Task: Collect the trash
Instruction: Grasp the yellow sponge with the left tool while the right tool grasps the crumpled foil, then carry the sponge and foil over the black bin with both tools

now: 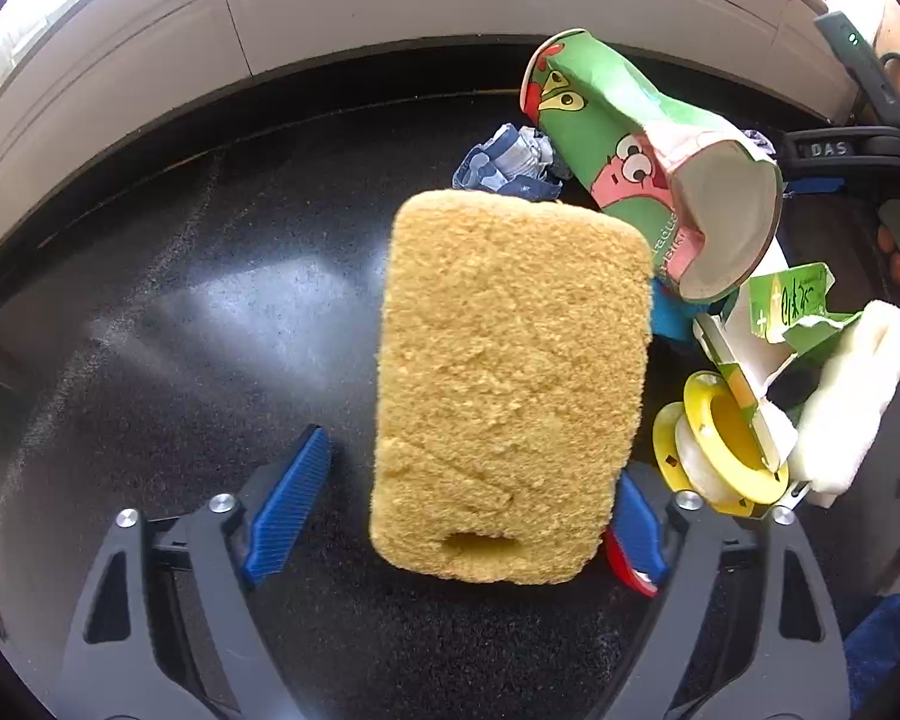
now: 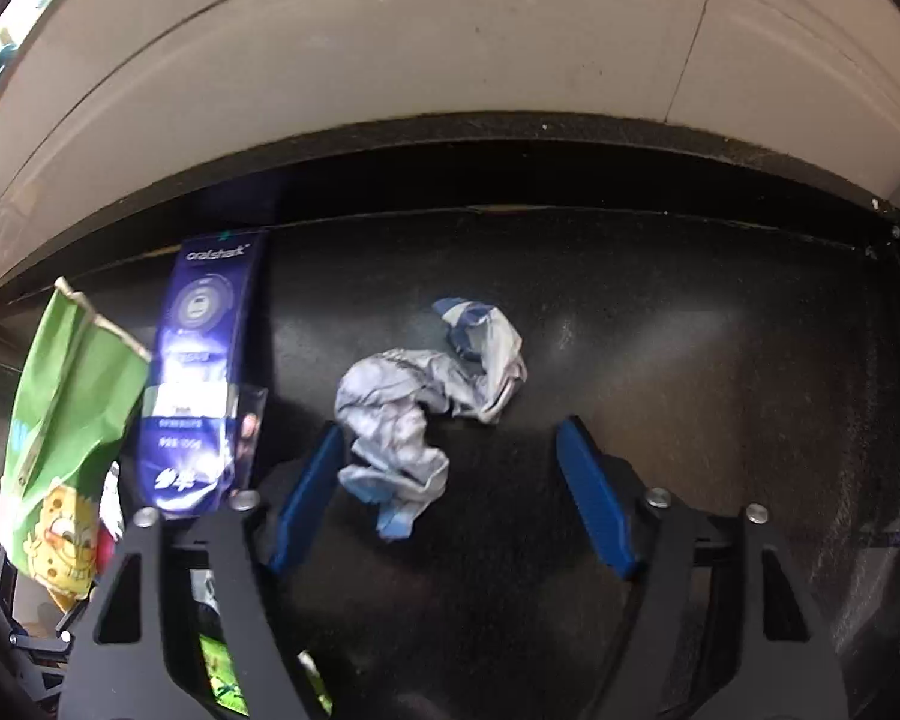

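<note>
A thick yellow sponge (image 1: 510, 384) fills the middle of the left wrist view, over the black surface (image 1: 180, 312). My left gripper (image 1: 471, 459) is open around it. The left pad (image 1: 288, 504) stands clear of the sponge and the right pad (image 1: 636, 534) sits right at its edge. In the right wrist view a crumpled blue-and-white wrapper (image 2: 414, 414) lies on the black surface (image 2: 690, 360). My right gripper (image 2: 450, 429) is open over it, the left pad (image 2: 306, 498) near its edge and the right pad (image 2: 594, 504) well apart.
A crushed green cartoon cup (image 1: 630, 144), a torn green carton (image 1: 792, 300), a yellow tape spool (image 1: 720, 444) and white foam (image 1: 852, 396) crowd the right. A blue box (image 2: 204, 372) stands left of the wrapper. A pale wall (image 2: 450, 60) runs behind.
</note>
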